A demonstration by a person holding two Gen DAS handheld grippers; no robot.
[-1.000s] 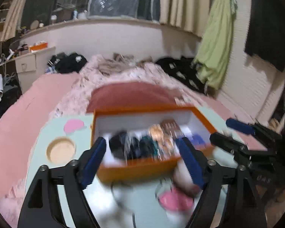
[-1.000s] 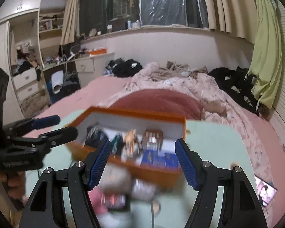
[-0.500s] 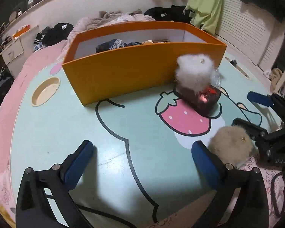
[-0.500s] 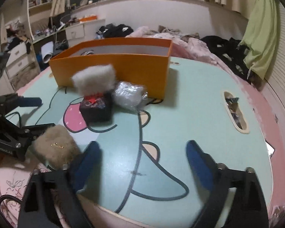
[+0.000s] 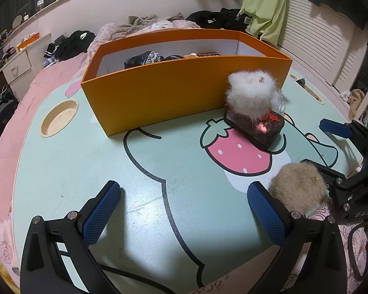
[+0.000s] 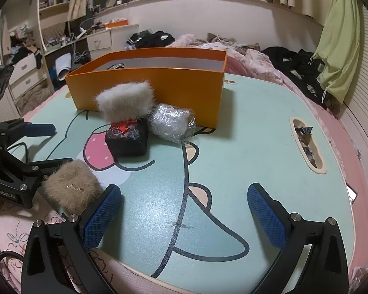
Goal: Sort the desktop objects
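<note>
Your left tongs (image 5: 184, 210) stand spread wide over the mint-green worktop (image 5: 144, 171) with nothing between their blue pads, and your right tongs (image 6: 184, 210) are opening, empty as well. The orange box (image 5: 174, 93) sits at the far side with a few things inside. Just in front of it lie a white fluffy piece (image 6: 125, 103) atop a dark pouch (image 6: 127, 139) and a clear-wrapped bundle (image 6: 171, 122), while the tan fluffy pouch (image 6: 71, 188) rests at the near edge between your two tongs.

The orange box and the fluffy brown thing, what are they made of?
The orange box looks like matte cardboard: thin, flat walls with crisp folded corners and a white inside. The fluffy brown thing seems covered in fur, probably fake: long, soft hairs stick out all over.
</note>
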